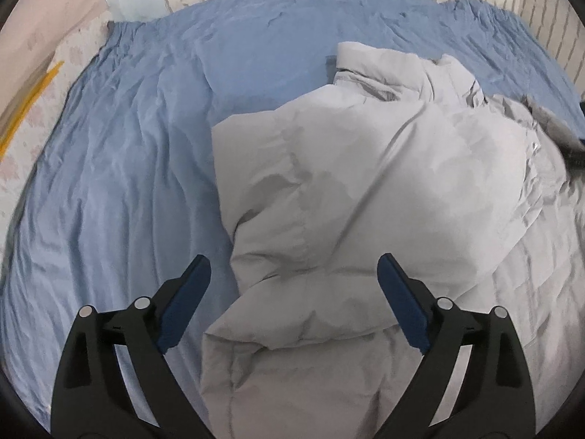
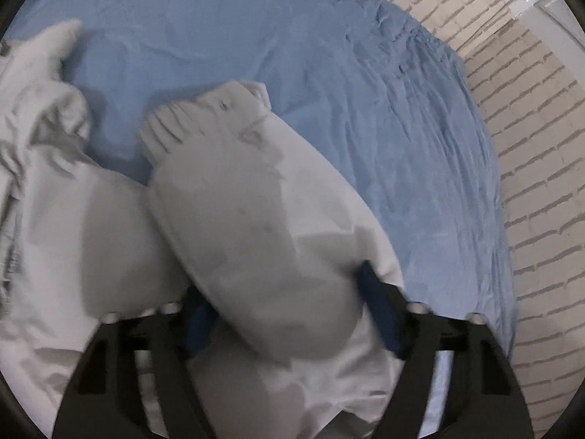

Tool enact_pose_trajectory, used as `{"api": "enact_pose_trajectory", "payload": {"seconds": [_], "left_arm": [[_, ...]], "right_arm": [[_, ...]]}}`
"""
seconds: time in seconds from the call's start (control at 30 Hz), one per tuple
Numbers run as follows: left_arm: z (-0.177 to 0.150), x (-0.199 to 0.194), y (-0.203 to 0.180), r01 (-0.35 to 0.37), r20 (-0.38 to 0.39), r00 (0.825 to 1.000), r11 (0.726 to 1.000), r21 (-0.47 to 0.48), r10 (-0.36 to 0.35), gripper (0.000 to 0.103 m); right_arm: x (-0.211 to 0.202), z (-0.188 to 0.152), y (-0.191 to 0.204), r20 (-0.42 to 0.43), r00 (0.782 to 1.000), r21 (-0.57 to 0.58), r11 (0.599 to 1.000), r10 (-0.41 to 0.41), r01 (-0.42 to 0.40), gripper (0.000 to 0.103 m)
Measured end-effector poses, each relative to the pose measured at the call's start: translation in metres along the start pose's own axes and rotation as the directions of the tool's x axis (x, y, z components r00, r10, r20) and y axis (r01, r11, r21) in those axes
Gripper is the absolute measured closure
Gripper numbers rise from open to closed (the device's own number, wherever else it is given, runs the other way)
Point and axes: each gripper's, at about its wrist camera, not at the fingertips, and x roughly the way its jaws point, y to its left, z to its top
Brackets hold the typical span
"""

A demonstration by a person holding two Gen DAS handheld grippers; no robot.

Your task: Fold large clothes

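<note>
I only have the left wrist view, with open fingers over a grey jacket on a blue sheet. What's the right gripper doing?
Observer: The right gripper straddles a puffy sleeve of the jacket, fingers on either side.
Operator: Has it clamped down?
Observer: Can't tell; the image is blurred there and the sleeve hides the left finger.
Operator: Where does the sleeve point?
Observer: Its gathered cuff lies away from the gripper, on the sheet.
</note>
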Motion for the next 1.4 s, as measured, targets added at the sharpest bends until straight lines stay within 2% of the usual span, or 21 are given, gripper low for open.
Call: {"api": "enact_pose_trajectory", "payload": {"seconds": [0.1,0.17,0.27,0.37,0.43,0.5,0.53,0.6,0.73,0.8,0.83,0.9,0.97,1.07,1.13,1.17,1.23,1.27,1.33,1.4], "left_arm": [[-0.002,-0.005,-0.001,-0.016,0.012,1.000,1.000,0.023,0.015,0.011],[0.000,-0.007,-0.001,0.000,0.020,1.000,1.000,0.016,0.000,0.011],[0.004,-0.011,-0.003,0.026,0.027,0.999,1.000,-0.003,-0.026,0.011],[0.007,-0.017,-0.008,0.054,0.043,0.998,0.999,-0.010,-0.053,0.011],[0.007,-0.022,-0.011,0.055,0.053,0.997,0.998,-0.005,-0.055,0.011],[0.007,-0.025,-0.012,0.044,0.063,0.997,0.999,0.001,-0.044,0.011],[0.007,-0.027,-0.011,0.043,0.064,0.997,0.999,-0.001,-0.043,0.011],[0.005,-0.029,-0.007,0.049,0.061,0.997,0.999,-0.010,-0.048,0.011],[-0.002,-0.037,0.005,0.026,0.067,0.997,0.999,-0.021,-0.025,0.011],[-0.005,-0.041,0.015,0.009,0.072,0.997,0.999,-0.031,-0.007,0.011],[-0.004,-0.042,0.021,0.004,0.072,0.997,0.999,-0.037,-0.002,0.011],[-0.006,-0.045,0.034,-0.004,0.073,0.997,0.998,-0.058,0.008,0.011],[-0.009,-0.046,0.045,-0.005,0.068,0.998,0.997,-0.078,0.011,0.011],[-0.011,-0.042,0.057,-0.018,0.051,0.998,0.996,-0.091,0.022,0.011],[-0.012,-0.038,0.059,-0.029,0.040,0.999,0.996,-0.088,0.032,0.011],[-0.012,-0.036,0.060,-0.030,0.035,0.999,0.996,-0.085,0.034,0.011],[-0.011,-0.034,0.061,-0.030,0.028,0.999,0.996,-0.084,0.033,0.011],[-0.010,-0.033,0.060,-0.028,0.026,0.999,0.996,-0.084,0.030,0.011],[-0.006,-0.033,0.057,-0.021,0.026,0.999,0.997,-0.081,0.023,0.011],[-0.006,-0.036,0.055,-0.012,0.029,0.999,0.997,-0.073,0.014,0.011]], "right_arm": [[-0.010,-0.001,-0.027,0.045,0.992,0.150,0.980,0.122,-0.127,0.074],[-0.023,-0.005,-0.046,0.101,0.978,0.232,0.952,0.181,-0.200,0.083],[-0.045,-0.015,-0.068,0.191,0.947,0.314,0.898,0.258,-0.308,0.085],[-0.072,-0.025,-0.076,0.282,0.898,0.345,0.837,0.338,-0.424,0.085],[-0.094,-0.029,-0.070,0.330,0.865,0.331,0.812,0.378,-0.480,0.085],[-0.110,-0.032,-0.055,0.358,0.837,0.321,0.787,0.414,-0.526,0.084],[-0.119,-0.031,-0.042,0.370,0.814,0.305,0.770,0.447,-0.561,0.084],[-0.131,-0.027,-0.018,0.380,0.787,0.266,0.758,0.486,-0.596,0.084],[-0.165,-0.012,0.051,0.377,0.740,0.150,0.751,0.558,-0.643,0.085],[-0.178,-0.008,0.082,0.369,0.720,0.104,0.744,0.587,-0.660,0.085],[-0.180,-0.004,0.093,0.364,0.717,0.086,0.745,0.594,-0.661,0.085],[-0.190,-0.002,0.128,0.340,0.727,0.028,0.767,0.596,-0.641,0.085],[-0.186,-0.001,0.151,0.300,0.748,0.002,0.784,0.592,-0.621,0.085],[-0.165,-0.006,0.179,0.222,0.807,-0.039,0.832,0.547,-0.553,0.085],[-0.154,-0.009,0.186,0.178,0.827,-0.054,0.845,0.533,-0.532,0.082],[-0.152,-0.010,0.188,0.163,0.834,-0.066,0.849,0.527,-0.524,0.078],[-0.152,-0.013,0.188,0.135,0.854,-0.100,0.864,0.503,-0.493,0.061],[-0.151,-0.012,0.184,0.121,0.859,-0.112,0.867,0.497,-0.486,0.043],[-0.160,-0.017,0.184,0.113,0.866,-0.148,0.870,0.487,-0.470,0.029],[-0.174,-0.027,0.177,0.121,0.874,-0.175,0.877,0.471,-0.448,0.026]]}}
